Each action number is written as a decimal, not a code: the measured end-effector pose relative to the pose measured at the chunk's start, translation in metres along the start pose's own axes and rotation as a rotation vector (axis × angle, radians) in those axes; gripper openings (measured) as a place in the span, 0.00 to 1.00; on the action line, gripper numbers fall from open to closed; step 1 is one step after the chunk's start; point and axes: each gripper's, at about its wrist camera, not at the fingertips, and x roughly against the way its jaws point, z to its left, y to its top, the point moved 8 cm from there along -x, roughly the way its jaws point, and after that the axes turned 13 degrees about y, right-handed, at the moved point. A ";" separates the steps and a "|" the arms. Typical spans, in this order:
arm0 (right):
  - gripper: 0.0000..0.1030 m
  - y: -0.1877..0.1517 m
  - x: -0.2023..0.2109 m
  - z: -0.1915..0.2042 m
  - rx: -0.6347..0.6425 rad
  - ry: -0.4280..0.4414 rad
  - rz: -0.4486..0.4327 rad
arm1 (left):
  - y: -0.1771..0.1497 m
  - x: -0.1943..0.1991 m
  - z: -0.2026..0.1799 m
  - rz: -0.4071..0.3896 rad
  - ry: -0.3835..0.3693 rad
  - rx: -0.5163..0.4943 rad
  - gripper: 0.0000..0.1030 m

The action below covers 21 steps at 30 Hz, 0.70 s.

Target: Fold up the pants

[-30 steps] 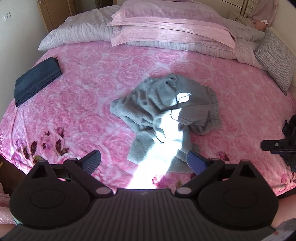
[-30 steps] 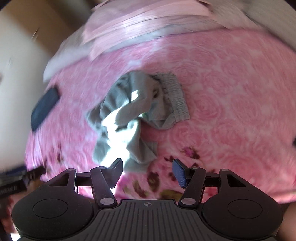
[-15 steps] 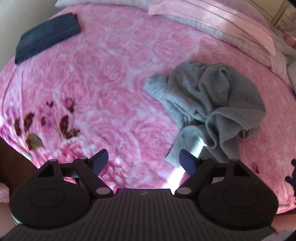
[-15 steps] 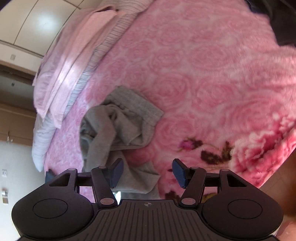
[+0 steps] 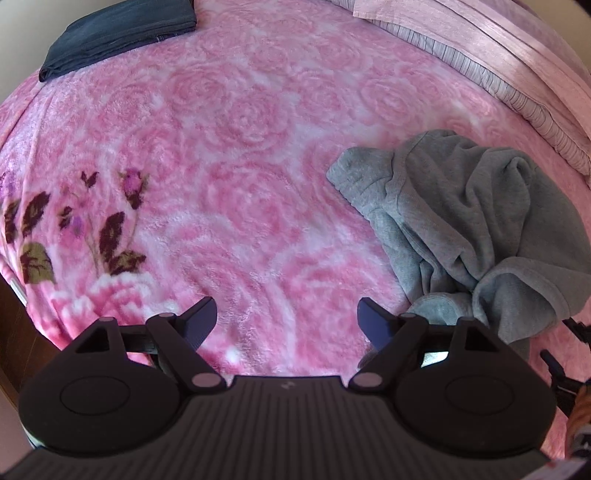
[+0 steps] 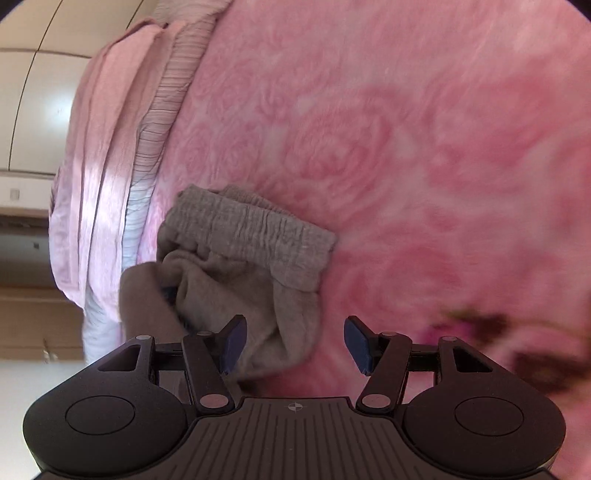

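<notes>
A pair of grey pants (image 5: 476, 229) lies in a crumpled heap on a pink blanket (image 5: 236, 155) printed with roses, spread over a bed. From the left wrist view the heap sits to the right of the left gripper (image 5: 287, 320), whose jaws stand wide apart with only bare blanket between them — nothing is held. The lowest fold of the pants reaches down just beside the right-hand finger (image 5: 373, 321) of that gripper; whether cloth and finger touch cannot be told. A dark blue folded cloth (image 5: 118, 33) rests at the far left edge of the bed, well apart from the pants, and pale pink pillows (image 5: 509, 55) with striped bedding run along the upper right. Dark rosebuds and leaves (image 5: 74, 229) are printed on the blanket to the left of the gripper. From the right wrist view the right gripper (image 6: 294, 343) is close above the pants (image 6: 236, 266), its jaws also wide and gripping nothing. The gathered elastic waistband (image 6: 251, 229) lies across the top of the heap, and a fold of grey cloth hangs down into the gap between the jaws, nearer the left-hand finger (image 6: 232, 341) — the pads are not pressing on it. The blanket (image 6: 424, 147) to the right is blurred.
</notes>
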 end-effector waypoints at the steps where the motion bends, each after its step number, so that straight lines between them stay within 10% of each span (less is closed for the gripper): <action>1: 0.55 0.001 -0.010 -0.004 -0.013 0.001 -0.001 | -0.002 -0.002 -0.002 0.002 0.002 0.007 0.78; 5: 0.32 0.007 -0.038 -0.013 -0.103 0.041 0.001 | -0.007 -0.008 -0.009 0.004 0.019 0.032 0.77; 6: 0.05 0.009 -0.040 -0.015 -0.111 0.023 0.019 | -0.007 -0.010 -0.010 0.009 0.024 0.043 0.76; 13: 0.02 0.098 0.052 0.020 -0.030 0.136 -0.180 | -0.009 -0.008 -0.028 0.018 0.017 0.069 0.71; 21: 0.01 0.232 0.254 0.031 0.108 0.004 -0.534 | -0.011 -0.012 -0.086 0.013 -0.062 0.030 0.71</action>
